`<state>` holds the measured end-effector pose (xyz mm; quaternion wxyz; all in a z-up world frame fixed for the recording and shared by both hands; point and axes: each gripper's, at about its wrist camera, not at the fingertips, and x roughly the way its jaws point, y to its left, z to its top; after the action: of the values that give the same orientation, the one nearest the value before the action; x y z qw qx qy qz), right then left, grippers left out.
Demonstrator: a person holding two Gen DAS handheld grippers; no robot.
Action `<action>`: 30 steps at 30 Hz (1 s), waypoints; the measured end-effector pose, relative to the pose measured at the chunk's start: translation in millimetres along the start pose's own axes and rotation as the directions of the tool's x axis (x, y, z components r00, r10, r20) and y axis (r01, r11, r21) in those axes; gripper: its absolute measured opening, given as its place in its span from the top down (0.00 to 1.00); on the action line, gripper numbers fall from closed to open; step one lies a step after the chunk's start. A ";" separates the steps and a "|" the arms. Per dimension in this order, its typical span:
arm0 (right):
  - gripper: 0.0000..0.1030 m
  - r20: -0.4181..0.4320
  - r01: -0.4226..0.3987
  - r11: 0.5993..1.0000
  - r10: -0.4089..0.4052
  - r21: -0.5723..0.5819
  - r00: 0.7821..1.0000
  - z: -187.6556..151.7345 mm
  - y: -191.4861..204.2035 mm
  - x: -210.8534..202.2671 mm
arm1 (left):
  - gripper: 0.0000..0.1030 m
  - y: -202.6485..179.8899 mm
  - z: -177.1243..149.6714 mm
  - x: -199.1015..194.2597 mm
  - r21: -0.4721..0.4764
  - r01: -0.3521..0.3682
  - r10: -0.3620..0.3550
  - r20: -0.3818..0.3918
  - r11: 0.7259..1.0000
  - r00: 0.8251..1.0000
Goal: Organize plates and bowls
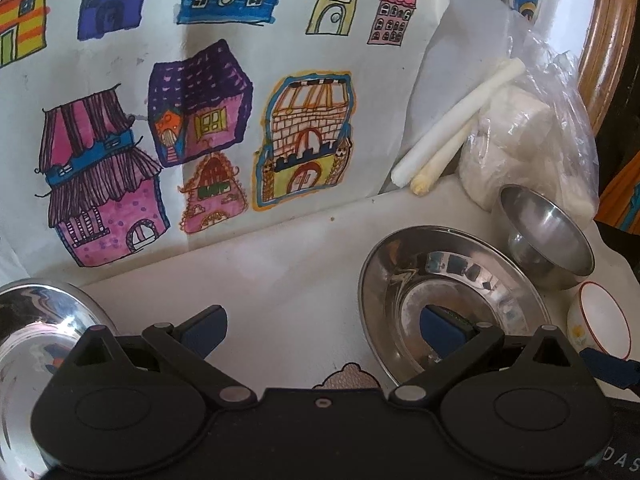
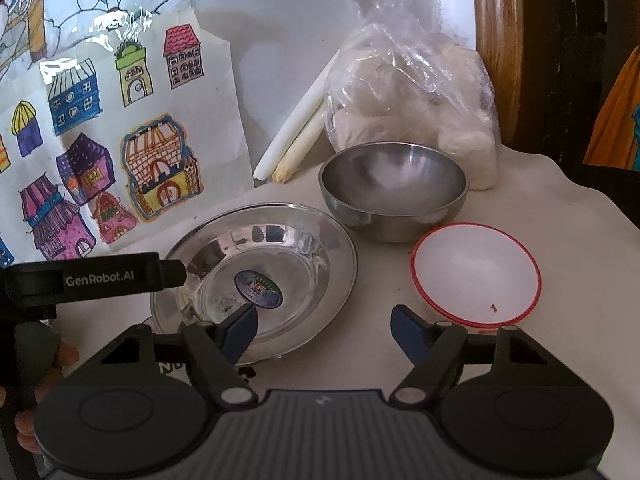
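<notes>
A shiny steel plate with a sticker in its centre lies on the white table. Behind it to the right stands a steel bowl. A white bowl with a red rim sits in front of the steel bowl. My left gripper is open wide, its right finger over the plate's hollow and its left finger over bare table. My right gripper is open, with its left finger above the plate's near rim and its right finger just short of the white bowl. Neither holds anything.
A second steel plate lies at the far left. Against the drawing-covered wall lean two white candles and a clear bag of white lumps. A wooden frame bounds the right. A hand holds the left gripper.
</notes>
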<state>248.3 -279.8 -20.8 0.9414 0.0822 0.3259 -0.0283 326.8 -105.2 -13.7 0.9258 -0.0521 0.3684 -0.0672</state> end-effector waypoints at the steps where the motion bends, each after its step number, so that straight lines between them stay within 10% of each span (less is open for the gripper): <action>1: 0.25 -0.001 0.000 1.000 0.000 -0.001 1.000 0.0 0.2 0.7 | 0.01 0.4 0.4 0.2 -0.003 0.002 -0.002 0.000 1.000 1.000; 10: 0.32 -0.021 0.003 1.000 -0.003 -0.001 1.000 1.4 0.3 8.0 | 0.14 1.4 0.5 -2.3 -0.018 0.030 -0.030 0.008 0.999 1.000; 18: 0.44 -0.034 -0.015 1.000 0.015 0.007 0.999 2.1 4.4 14.0 | 0.55 1.0 0.4 2.5 -0.024 0.073 -0.073 -0.019 0.997 0.997; 30: 0.64 -0.052 -0.015 1.000 0.016 0.023 0.999 0.7 5.8 20.3 | 0.71 -1.9 0.9 4.6 -0.002 0.115 -0.115 -0.017 0.993 0.993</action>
<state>265.3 -274.3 -32.0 0.9318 0.0963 0.3492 -0.0225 330.5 -107.8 -15.9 0.9172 -0.0731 0.3727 -0.1208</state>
